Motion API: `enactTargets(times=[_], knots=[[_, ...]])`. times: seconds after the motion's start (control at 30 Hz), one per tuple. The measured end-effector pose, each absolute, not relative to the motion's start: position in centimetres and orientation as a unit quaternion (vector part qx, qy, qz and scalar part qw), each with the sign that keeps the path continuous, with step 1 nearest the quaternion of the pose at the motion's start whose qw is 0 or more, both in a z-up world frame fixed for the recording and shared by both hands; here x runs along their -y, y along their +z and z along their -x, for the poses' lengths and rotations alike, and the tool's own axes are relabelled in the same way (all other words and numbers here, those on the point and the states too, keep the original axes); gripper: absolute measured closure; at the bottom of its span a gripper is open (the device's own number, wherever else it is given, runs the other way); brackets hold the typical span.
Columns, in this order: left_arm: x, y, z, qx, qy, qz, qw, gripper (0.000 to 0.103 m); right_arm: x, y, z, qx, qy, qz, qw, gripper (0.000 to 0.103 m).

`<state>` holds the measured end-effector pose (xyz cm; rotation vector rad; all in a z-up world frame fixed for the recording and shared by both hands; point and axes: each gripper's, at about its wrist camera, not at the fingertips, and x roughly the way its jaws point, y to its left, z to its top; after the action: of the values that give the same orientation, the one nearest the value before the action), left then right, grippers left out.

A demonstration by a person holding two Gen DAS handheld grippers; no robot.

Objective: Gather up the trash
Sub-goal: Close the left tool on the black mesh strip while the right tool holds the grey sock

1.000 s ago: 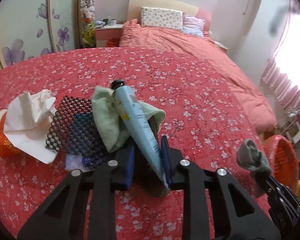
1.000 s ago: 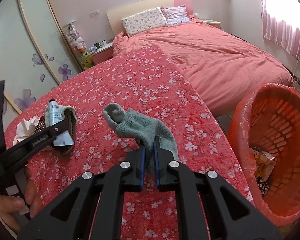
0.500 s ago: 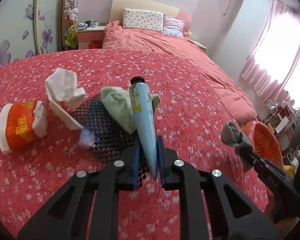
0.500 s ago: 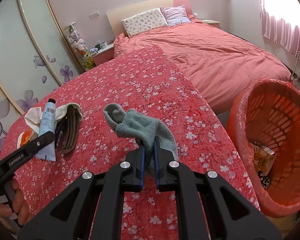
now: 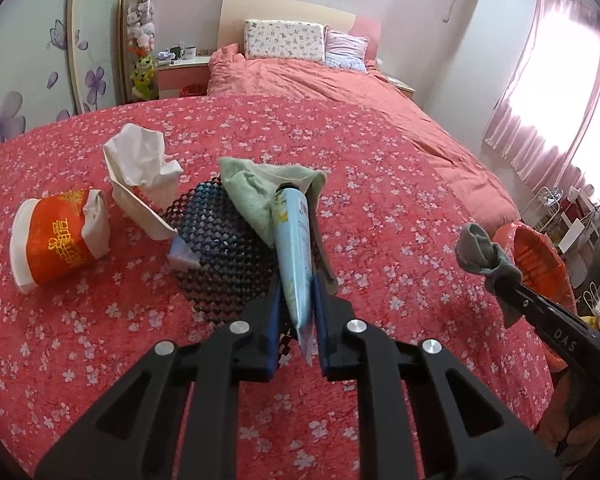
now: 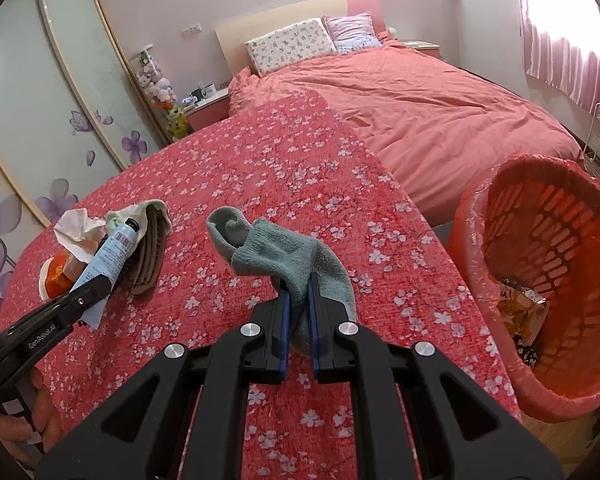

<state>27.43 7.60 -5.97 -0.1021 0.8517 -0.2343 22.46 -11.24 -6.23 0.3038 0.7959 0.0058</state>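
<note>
My left gripper (image 5: 296,304) is shut on a light blue tube (image 5: 294,248) with a black cap and holds it above the red flowered cover; it also shows in the right wrist view (image 6: 114,252). My right gripper (image 6: 298,300) is shut on a grey-green sock (image 6: 276,252), held above the cover left of the orange basket (image 6: 480,216). The sock also shows in the left wrist view (image 5: 482,252). On the cover lie a crumpled white tissue (image 5: 140,176), an orange paper cup (image 5: 56,240), a black mesh mat (image 5: 220,256) and a green cloth (image 5: 252,188).
The orange basket, lined with a bag, holds some wrappers (image 6: 520,312) and stands on the floor at the right of the cover's edge. A bed with pillows (image 6: 292,44) lies behind. A wardrobe with flower doors (image 6: 40,120) is on the left.
My left gripper has lifted the tube up and back from the pile and turned right. The right gripper with the sock has shifted slightly towards the basket.
</note>
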Motion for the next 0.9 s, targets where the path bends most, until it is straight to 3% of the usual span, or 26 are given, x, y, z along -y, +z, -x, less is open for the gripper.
enactTargets(times=[0.63,0.9], knots=[[-6.4,-1.1,-24.0,-0.355,-0.133,0.035,0.925,0.09,11.8,-3.1,-19.5,-0.345,-0.003,-0.139,0.928,0.095],[-7.1,-2.7,-24.1,-0.374,-0.121,0.038,0.919,0.091,12.5,-4.1,-18.9,-0.352,-0.009,-0.142,0.925,0.095]])
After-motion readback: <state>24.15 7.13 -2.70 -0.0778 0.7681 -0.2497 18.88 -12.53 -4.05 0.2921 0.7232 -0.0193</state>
